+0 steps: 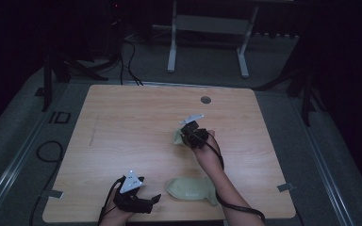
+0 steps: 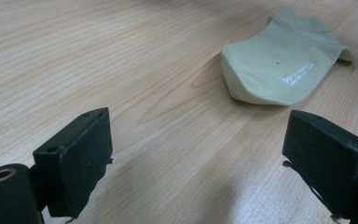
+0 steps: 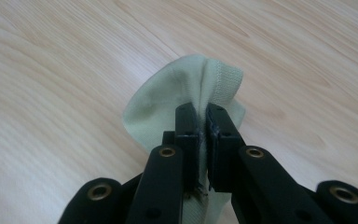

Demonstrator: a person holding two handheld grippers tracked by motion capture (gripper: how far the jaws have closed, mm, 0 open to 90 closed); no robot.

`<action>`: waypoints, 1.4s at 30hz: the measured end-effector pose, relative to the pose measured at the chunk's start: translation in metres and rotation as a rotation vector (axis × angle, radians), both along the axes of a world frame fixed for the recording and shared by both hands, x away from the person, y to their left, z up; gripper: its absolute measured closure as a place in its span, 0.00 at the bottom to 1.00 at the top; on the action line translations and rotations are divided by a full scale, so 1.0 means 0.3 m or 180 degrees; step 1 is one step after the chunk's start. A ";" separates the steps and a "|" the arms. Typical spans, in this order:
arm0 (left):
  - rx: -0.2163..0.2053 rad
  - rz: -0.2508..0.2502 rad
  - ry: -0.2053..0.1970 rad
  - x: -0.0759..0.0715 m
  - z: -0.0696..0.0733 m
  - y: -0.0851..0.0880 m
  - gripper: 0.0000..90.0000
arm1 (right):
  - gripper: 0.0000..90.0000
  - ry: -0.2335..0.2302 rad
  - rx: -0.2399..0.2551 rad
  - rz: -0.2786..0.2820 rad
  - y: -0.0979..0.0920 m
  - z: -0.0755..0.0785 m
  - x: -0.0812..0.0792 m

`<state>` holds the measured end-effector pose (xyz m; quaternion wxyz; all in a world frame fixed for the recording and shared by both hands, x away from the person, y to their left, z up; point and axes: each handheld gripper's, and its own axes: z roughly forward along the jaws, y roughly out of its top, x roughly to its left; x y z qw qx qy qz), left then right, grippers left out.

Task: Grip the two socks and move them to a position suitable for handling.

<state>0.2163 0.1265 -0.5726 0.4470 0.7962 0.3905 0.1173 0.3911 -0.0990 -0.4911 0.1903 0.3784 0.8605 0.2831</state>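
High view: right gripper [image 1: 185, 135] over mid-table [image 1: 122, 122], pale green sock [image 1: 178, 137] bunched at its tip. Left gripper [image 1: 152, 201] at the near edge; a second sock [image 1: 191, 189] lies flat just beside its tip, not touching.

Left gripper view: jaws spread wide, nothing between them; flat sock [image 2: 279, 70] ahead and right of the jaws, printed side up.

Right gripper view: jaws clamped on a fold of the sock [image 3: 177, 93] near its ribbed cuff; fabric bulges ahead of the tips.
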 end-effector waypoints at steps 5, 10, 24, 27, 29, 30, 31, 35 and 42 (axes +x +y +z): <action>0.0006 -0.0007 -0.0030 -0.001 0.002 -0.004 0.10 | 0.94 0.0037 0.0092 -0.0140 -0.067 -0.001 -0.054; 0.0041 -0.0022 -0.0026 0.000 0.001 -0.010 0.11 | 0.94 0.0094 -0.0001 -0.0099 -0.082 -0.064 -0.112; 0.0046 -0.0136 -0.0082 0.032 0.016 -0.011 0.18 | 0.73 0.0292 -0.0146 0.0039 -0.030 -0.178 -0.146; -0.0039 -0.0123 -0.0026 0.075 0.037 -0.006 0.25 | 0.70 0.0174 -0.0075 0.0079 -0.057 -0.118 -0.147; 0.0015 -0.0065 -0.0012 0.107 0.052 -0.015 0.35 | 0.70 0.0117 0.0052 0.0093 -0.086 -0.075 -0.140; 0.0029 -0.0077 -0.0045 0.122 0.058 -0.020 0.40 | 0.70 0.0079 0.0076 0.0095 -0.100 -0.057 -0.134; 0.0088 -0.0100 -0.0077 0.139 0.065 -0.027 0.40 | 0.70 0.0079 0.0076 0.0095 -0.100 -0.057 -0.134; 0.0277 -0.0164 -0.0021 0.218 0.081 -0.076 0.66 | 0.72 0.0085 0.0042 0.0194 -0.133 -0.028 -0.103; 0.0403 -0.0123 0.0052 0.344 0.078 -0.173 0.58 | 0.68 0.0222 0.0039 0.0391 -0.126 -0.075 -0.074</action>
